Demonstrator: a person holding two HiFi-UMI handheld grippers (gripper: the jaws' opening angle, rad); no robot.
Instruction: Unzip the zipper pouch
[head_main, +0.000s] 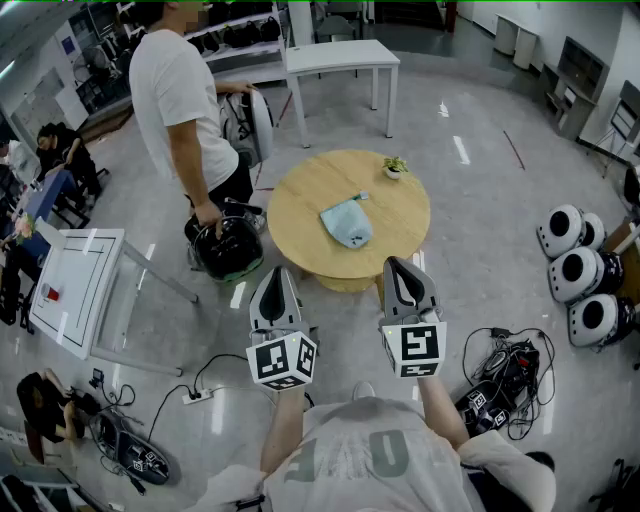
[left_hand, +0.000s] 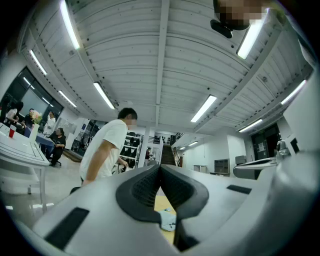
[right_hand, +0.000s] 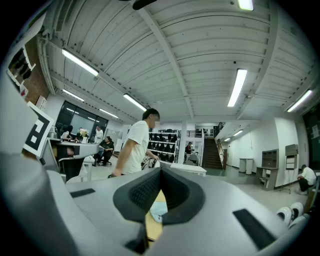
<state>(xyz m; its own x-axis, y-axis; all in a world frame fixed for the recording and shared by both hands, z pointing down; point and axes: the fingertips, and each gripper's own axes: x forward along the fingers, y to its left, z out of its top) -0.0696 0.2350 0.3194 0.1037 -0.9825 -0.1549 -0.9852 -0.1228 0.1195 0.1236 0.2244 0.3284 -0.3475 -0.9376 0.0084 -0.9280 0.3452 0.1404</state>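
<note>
- Pouch (head_main: 347, 221), pale blue, lies flat near the middle of the round table (head_main: 300, 195); nothing on it, nothing touching it
- Small tab sticks out at the pouch's far corner, likely the zip pull; too small to be sure, and the zip line itself can't be made out
- Potted plant (head_main: 394, 167) sits at the far right edge, apart from the pouch, out of the working path
- Left gripper (head_main: 277, 285) and right gripper (head_main: 405, 275) are held side by side over the near rim, well short of the pouch, both aimed at it; reads as a ready pose ahead of the reach
- Left claw: pads pressed together, nothing between them; a scrap of pouch shows only beyond the tips
- Right claw: same, closed tight and empty, pouch and table visible past the gap
- Judgement: task not begun, pouch untouched; both claws must widen before anything can be gripped
- Next likely needs one claw pinning the fabric near the zip end while the other takes the pull; a soft, light pouch would slide on the smooth top if pulled unpinned
- Bystander (head_main: 185, 100) stands left of the table handling a black bag (head_main: 228, 247), clear of the reach
</note>
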